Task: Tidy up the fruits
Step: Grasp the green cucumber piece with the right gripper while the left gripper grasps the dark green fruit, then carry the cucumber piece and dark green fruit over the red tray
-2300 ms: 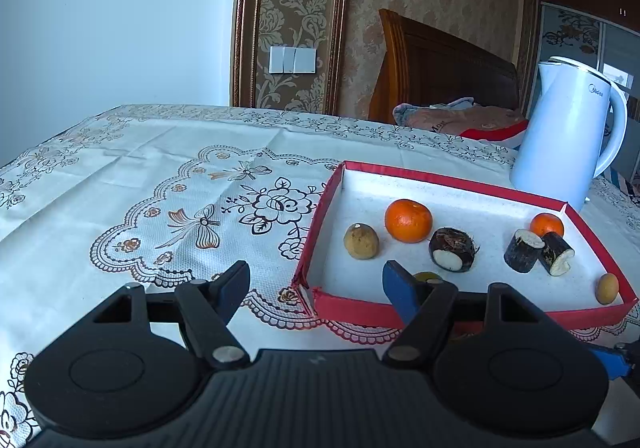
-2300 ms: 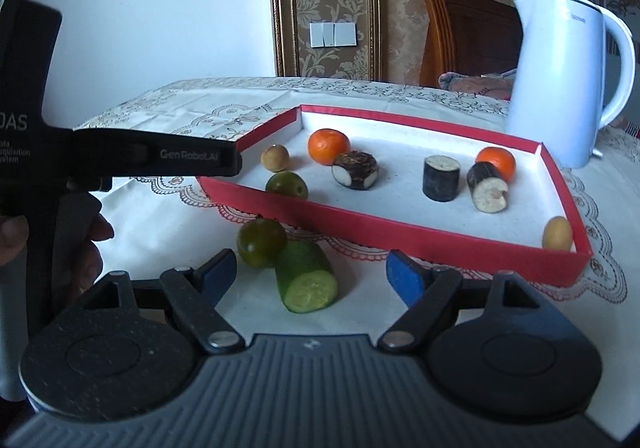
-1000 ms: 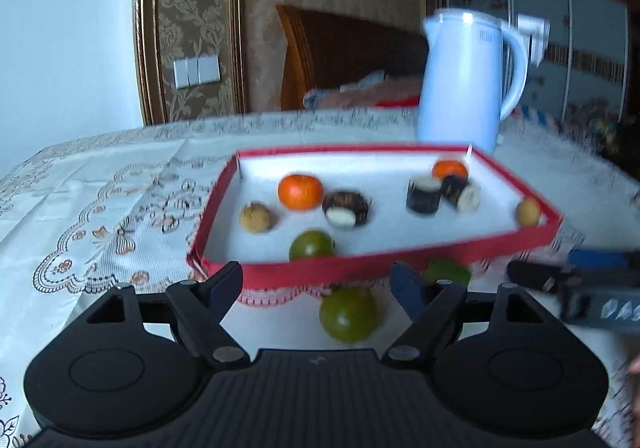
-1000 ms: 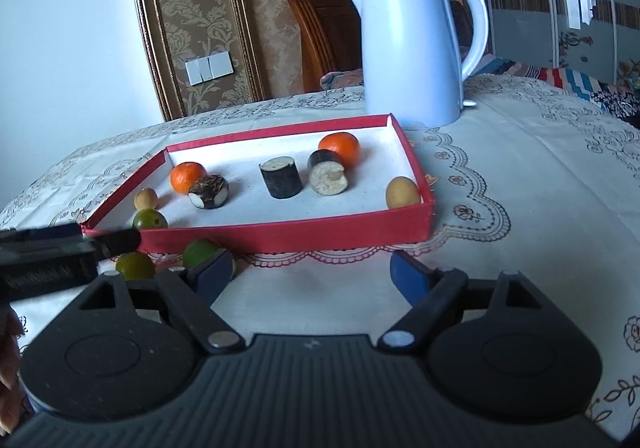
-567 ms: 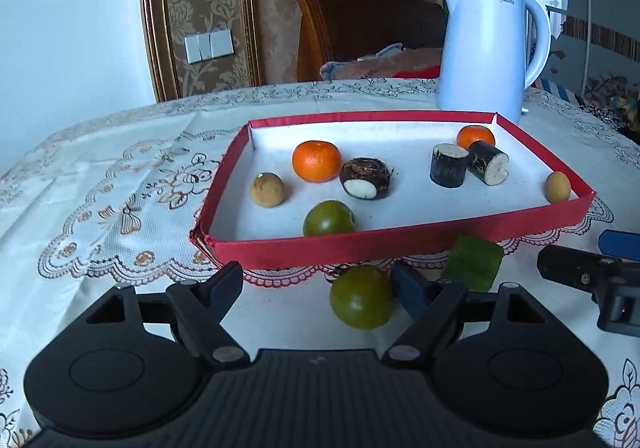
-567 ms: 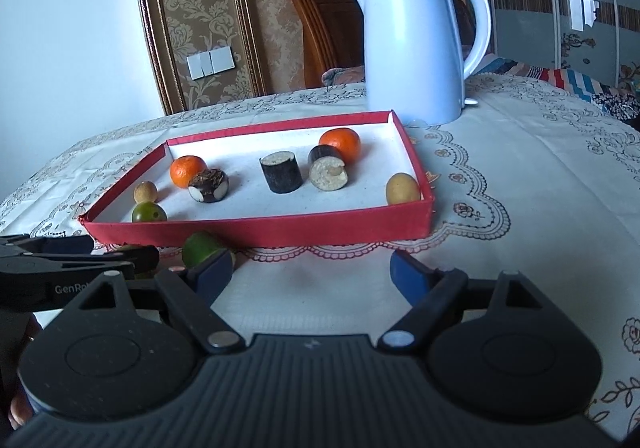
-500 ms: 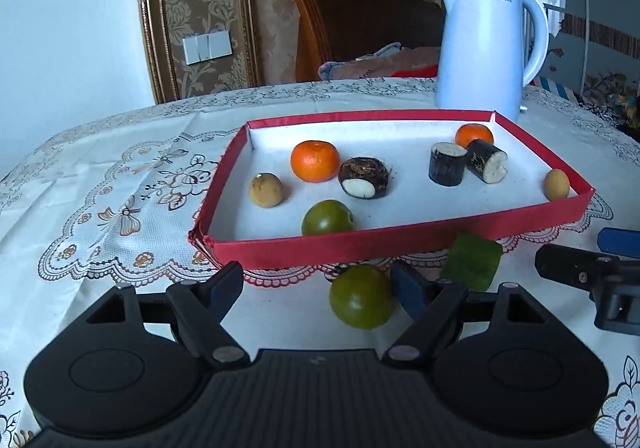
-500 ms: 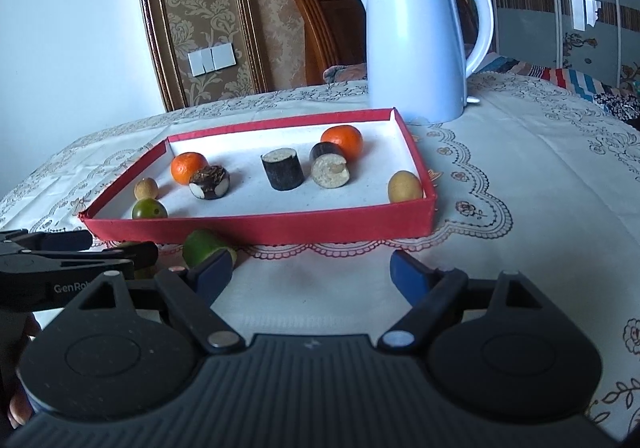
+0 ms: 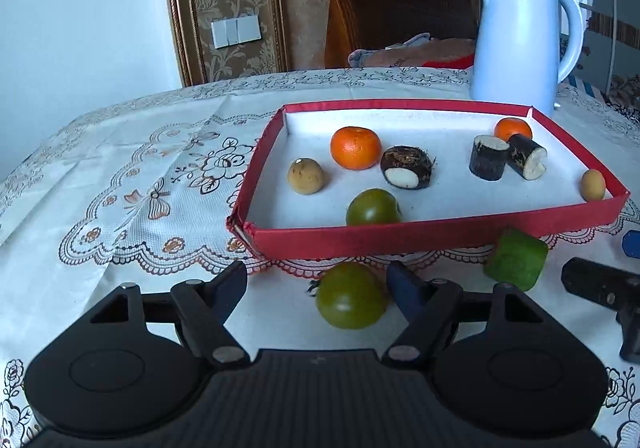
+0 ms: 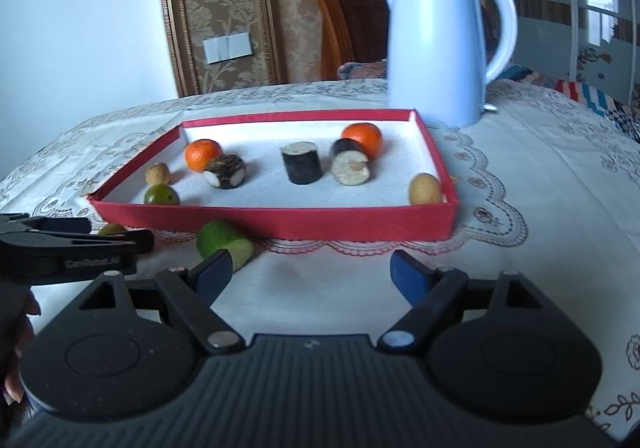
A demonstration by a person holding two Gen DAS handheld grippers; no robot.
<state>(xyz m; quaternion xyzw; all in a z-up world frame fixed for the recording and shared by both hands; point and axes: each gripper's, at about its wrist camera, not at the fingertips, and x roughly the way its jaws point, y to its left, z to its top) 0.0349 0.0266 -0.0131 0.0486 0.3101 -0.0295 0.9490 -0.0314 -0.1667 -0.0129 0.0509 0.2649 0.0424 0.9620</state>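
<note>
A red tray [image 9: 420,238] holds two oranges [image 9: 355,147], dark root pieces [image 9: 408,167], small tan fruits [image 9: 306,176] and a green tomato [image 9: 372,207]. In front of it on the cloth lie a second green tomato [image 9: 352,300] and a cucumber piece [image 9: 516,259]. My left gripper [image 9: 316,280] is closing, with that loose tomato between its fingers, close to the right one; the pads are not pressing it. My right gripper [image 10: 310,264] stands open with nothing between its fingers, its left finger beside the cucumber piece [image 10: 224,242].
A white kettle [image 9: 520,40] stands behind the tray's far right corner. A wooden chair [image 9: 392,12] sits beyond the table. The lace tablecloth [image 9: 140,200] stretches bare to the left of the tray. The left gripper [image 10: 72,244] reaches in at the right wrist view's left edge.
Both views swung round to face the tray's front side. The left gripper drew nearer the loose green tomato, which now lies between its fingers, and its jaws narrowed slightly. The right gripper stayed open.
</note>
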